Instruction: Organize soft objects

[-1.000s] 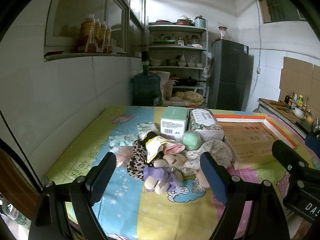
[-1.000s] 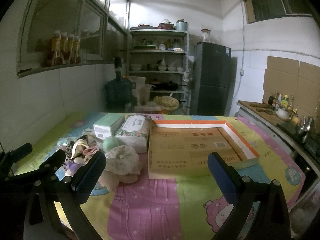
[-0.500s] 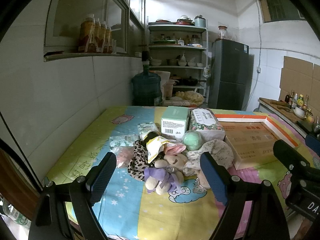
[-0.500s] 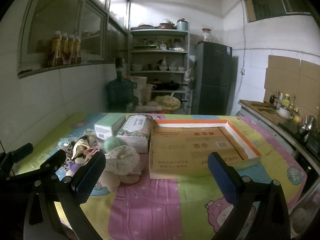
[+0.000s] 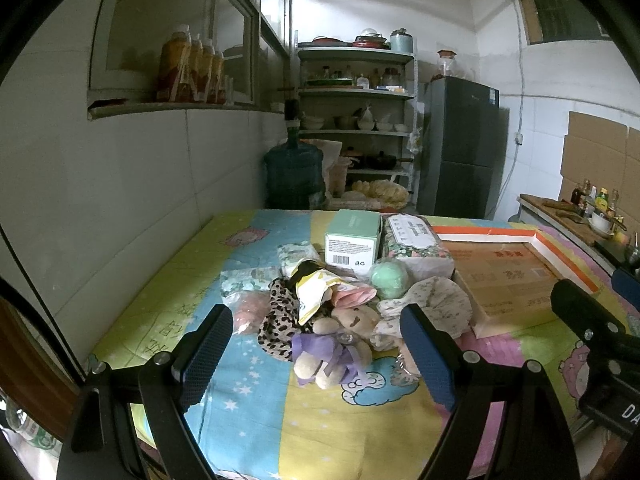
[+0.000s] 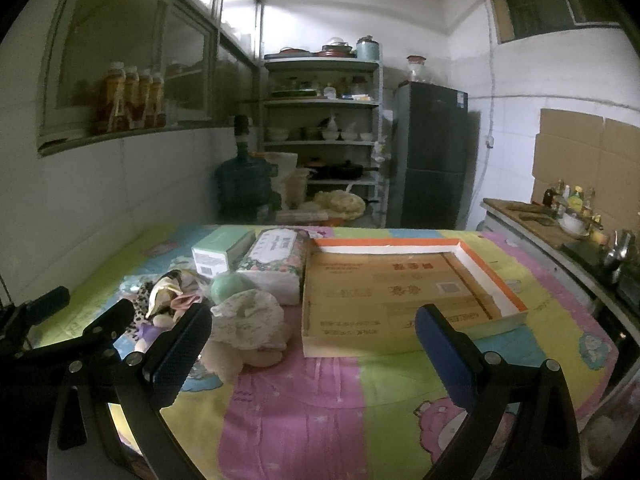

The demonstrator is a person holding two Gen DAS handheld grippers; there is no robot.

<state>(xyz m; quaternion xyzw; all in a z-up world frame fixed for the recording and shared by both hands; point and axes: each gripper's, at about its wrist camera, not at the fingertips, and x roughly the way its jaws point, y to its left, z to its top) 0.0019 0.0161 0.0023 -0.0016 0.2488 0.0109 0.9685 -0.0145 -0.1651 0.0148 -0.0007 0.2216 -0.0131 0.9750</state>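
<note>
Left wrist view
- Left gripper [image 5: 316,350]: spread wide, holding nothing.
- Heap of soft objects [image 5: 332,312]: straight ahead between the fingers, near; plush bear [image 5: 340,336] nearest.
- Cardboard tray [image 5: 508,276]: right of the heap.

Right wrist view
- Right gripper [image 6: 314,344]: spread wide, holding nothing.
- Heap: ahead-left, so the left gripper looks nearer.
- Tray: directly ahead, nothing in it.
- Surface: tabletop [image 6: 320,400] under a cartoon cloth.
- Room: kitchen with shelves [image 6: 320,120] and fridge [image 6: 432,156].
</note>
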